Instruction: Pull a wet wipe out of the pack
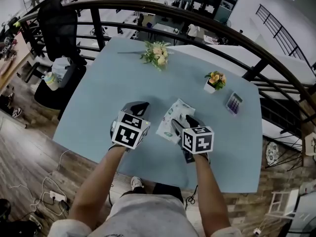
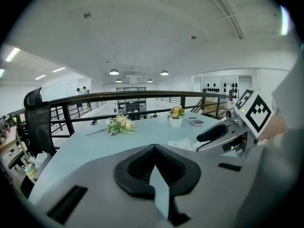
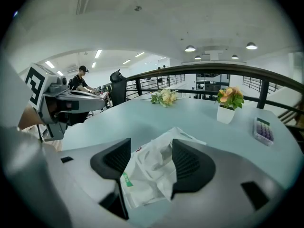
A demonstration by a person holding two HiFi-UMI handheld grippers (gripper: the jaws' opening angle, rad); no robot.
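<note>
Forearms (image 1: 101,181) at the frame's bottom edge are holding both tongs over the counter (image 1: 98,98). At centre, the right tongs (image 3: 151,151) are standing apart, straddling the crumpled wet wipe pack (image 3: 152,175), apparently lining up a pinch. Just left, the left tongs (image 2: 154,148) are hovering pressed together, empty.

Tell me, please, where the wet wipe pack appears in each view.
Head view: wet wipe pack just right of centre.
Left gripper view: right of centre, small.
Right gripper view: bottom centre, between the right gripper's open fingers.
Shared landmark: the potted flower beyond it.
</note>
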